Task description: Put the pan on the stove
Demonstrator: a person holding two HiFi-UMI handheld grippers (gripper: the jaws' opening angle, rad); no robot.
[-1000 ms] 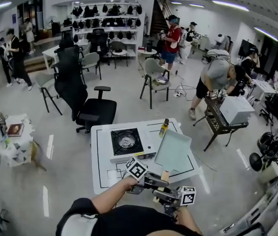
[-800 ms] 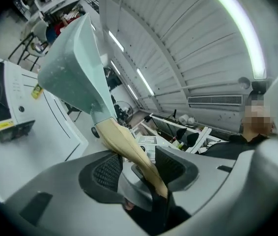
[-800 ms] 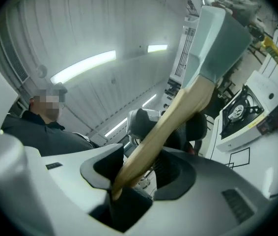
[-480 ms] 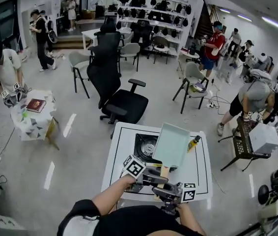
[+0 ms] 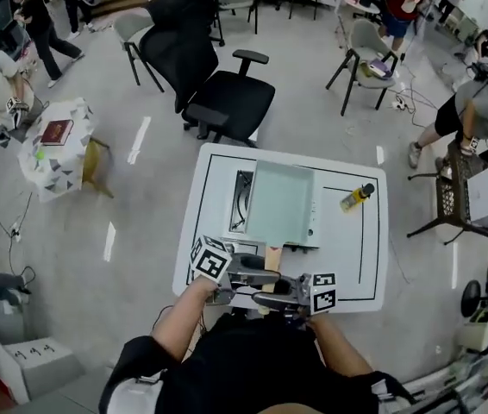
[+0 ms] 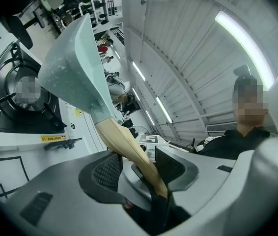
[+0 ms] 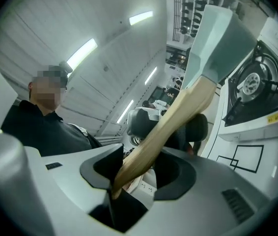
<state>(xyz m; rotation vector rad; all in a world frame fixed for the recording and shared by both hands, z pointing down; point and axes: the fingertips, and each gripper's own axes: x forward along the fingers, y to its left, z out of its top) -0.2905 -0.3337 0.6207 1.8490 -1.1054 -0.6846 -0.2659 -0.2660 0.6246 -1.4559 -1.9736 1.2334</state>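
Observation:
A pale green rectangular pan with a wooden handle hovers over or lies on the black-topped stove, covering most of it; I cannot tell whether it touches. My left gripper and right gripper both sit near the table's front edge, shut on the handle. In the left gripper view the handle runs between the jaws of the left gripper up to the pan, with the stove to its left. In the right gripper view the right gripper grips the handle below the pan, with the stove beside it.
The white table carries a yellow bottle lying right of the stove. A black office chair stands just beyond the table's far edge. A small side table with a book is at the left. People stand around the room.
The pan has swung left from beside the stove to over it. The head view has tilted down, so the table now fills the middle. Both grippers keep their hold on the handle.

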